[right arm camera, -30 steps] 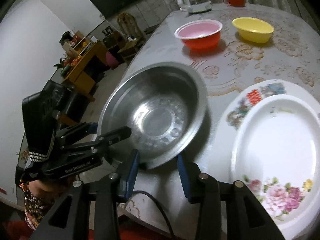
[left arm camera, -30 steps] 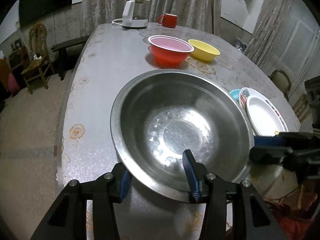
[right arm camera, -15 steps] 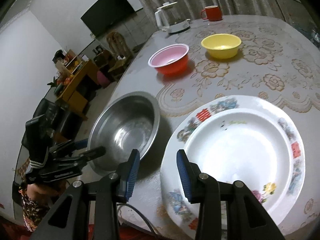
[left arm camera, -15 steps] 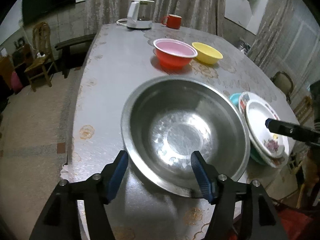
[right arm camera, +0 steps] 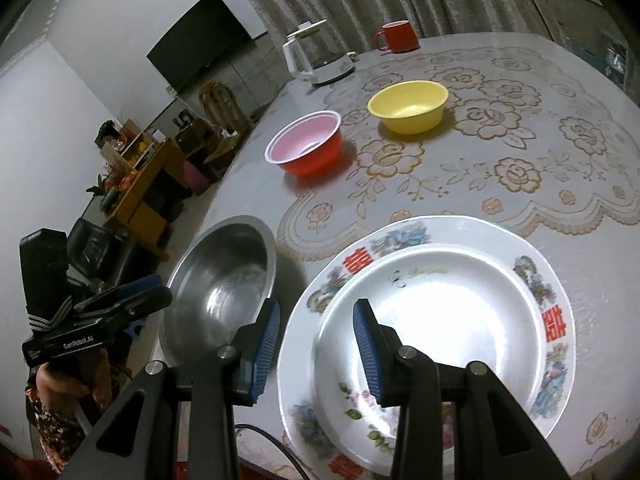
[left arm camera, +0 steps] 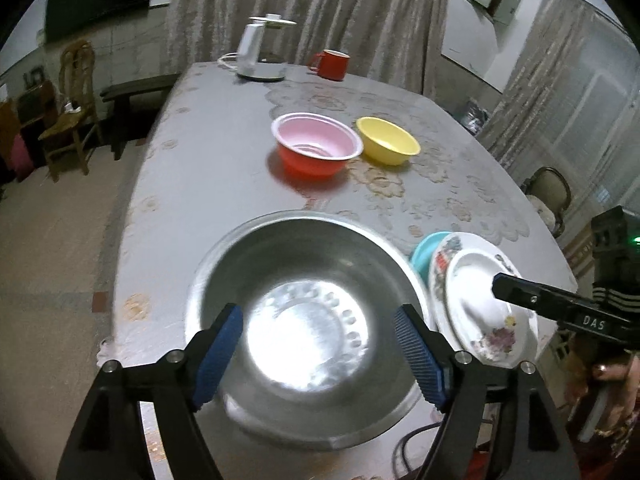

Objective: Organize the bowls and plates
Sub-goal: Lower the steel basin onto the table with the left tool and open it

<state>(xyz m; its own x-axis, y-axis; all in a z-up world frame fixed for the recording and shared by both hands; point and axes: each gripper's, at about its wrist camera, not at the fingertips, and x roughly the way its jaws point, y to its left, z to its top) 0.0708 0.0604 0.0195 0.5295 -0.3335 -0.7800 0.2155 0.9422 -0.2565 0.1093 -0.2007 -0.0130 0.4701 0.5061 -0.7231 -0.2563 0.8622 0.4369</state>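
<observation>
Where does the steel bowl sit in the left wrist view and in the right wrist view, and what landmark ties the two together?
Left wrist view: steel bowl fills the lower centre, at the near table edge, behind the open left gripper.
Right wrist view: steel bowl sits lower left, left of the stacked plates.
Shared landmark: red bowl beside the yellow bowl.

Home dining and living room: lace-patterned tablecloth (right arm camera: 500, 152) on the dining table, electric kettle (left arm camera: 260, 54), wall-mounted television (right arm camera: 204, 40), wooden chair (left arm camera: 74, 108), heavy curtains (left arm camera: 320, 12).
</observation>
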